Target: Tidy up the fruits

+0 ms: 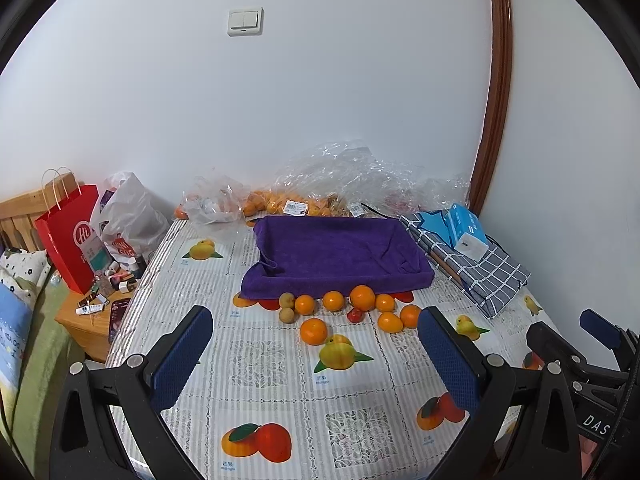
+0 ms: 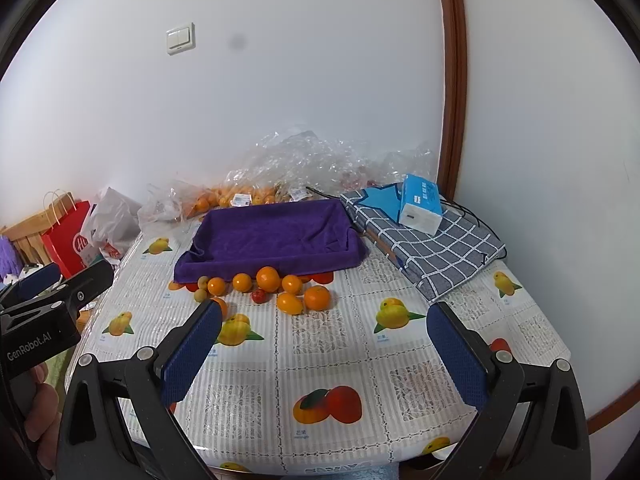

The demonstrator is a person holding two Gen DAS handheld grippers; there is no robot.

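Note:
Several loose oranges [image 1: 362, 297] [image 2: 268, 278], two small brown fruits [image 1: 287, 300] [image 2: 203, 282] and one small red fruit [image 1: 355, 315] [image 2: 259, 296] lie on the table in front of a tray lined with a purple towel [image 1: 340, 254] [image 2: 276, 240]. The tray holds nothing. My left gripper [image 1: 316, 344] is open and empty, above the table short of the fruit. My right gripper [image 2: 324, 344] is open and empty, also short of the fruit. The right gripper shows at the right edge of the left wrist view [image 1: 600, 332], and the left gripper at the left edge of the right wrist view [image 2: 52, 280].
The table [image 1: 280, 400] [image 2: 340, 360] has a fruit-print cloth. Clear plastic bags with more oranges [image 1: 288, 202] [image 2: 240, 196] lie behind the tray by the wall. A checked cloth [image 1: 480, 268] [image 2: 432, 248] with a blue tissue pack [image 1: 466, 230] [image 2: 420, 204] lies right. A red bag [image 1: 68, 236] stands left.

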